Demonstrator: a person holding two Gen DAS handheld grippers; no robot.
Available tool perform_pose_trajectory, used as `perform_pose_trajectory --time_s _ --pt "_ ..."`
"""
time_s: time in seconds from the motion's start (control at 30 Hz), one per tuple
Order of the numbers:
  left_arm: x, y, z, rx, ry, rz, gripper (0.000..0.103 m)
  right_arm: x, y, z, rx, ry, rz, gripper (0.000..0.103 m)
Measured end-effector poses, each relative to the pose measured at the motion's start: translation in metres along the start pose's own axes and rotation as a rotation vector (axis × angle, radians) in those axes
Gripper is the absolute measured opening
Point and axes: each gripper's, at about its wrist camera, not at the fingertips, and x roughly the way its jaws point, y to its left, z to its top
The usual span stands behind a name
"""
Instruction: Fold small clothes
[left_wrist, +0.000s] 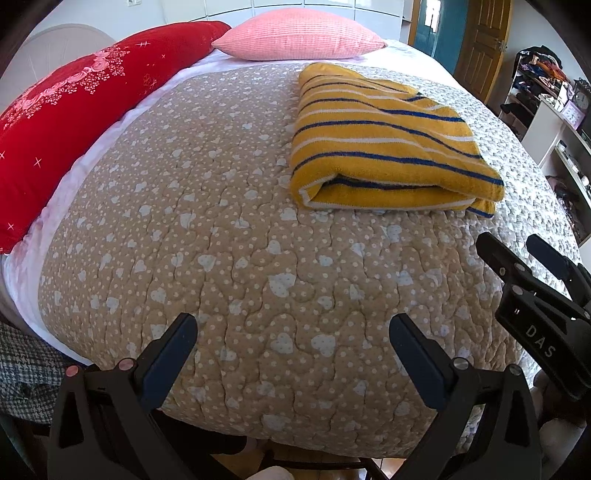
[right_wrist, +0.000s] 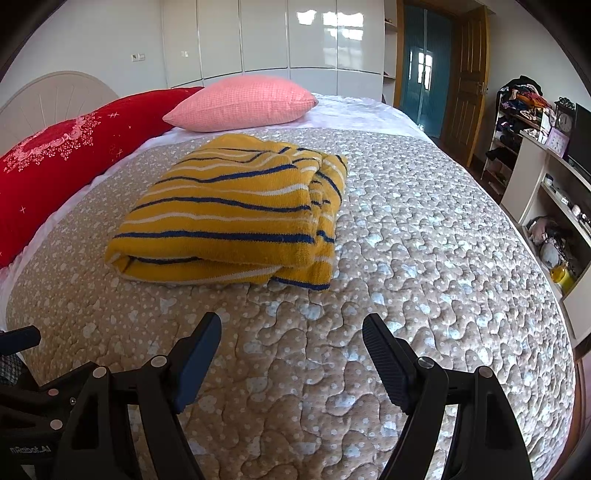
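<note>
folded striped garment (right_wrist: 236, 218) on quilt (right_wrist: 406, 258), well ahead of left gripper (left_wrist: 293, 338) and right gripper (right_wrist: 291, 338), fingers spread, empty

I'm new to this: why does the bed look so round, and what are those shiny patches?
Both wrist views: fisheye lenses bulge the quilt, corners black. Right wrist view: daylight glares off the wardrobe doors and the quilt's sheen; the striped garment stays sharp.

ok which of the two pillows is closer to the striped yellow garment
The pink pillow: it lies just behind the folded yellow striped garment. The red floral pillow sits farther off along the bed's left edge.
</note>
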Motion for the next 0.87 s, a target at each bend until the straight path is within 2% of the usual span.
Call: perform_pose_trajectory --time_s 0.87 --pt "-0.001 0.018 -0.005 -0.055 -0.021 -0.038 0.103 -0.011 0.026 -0.001 -0.063 -0.006 -0.002 0.084"
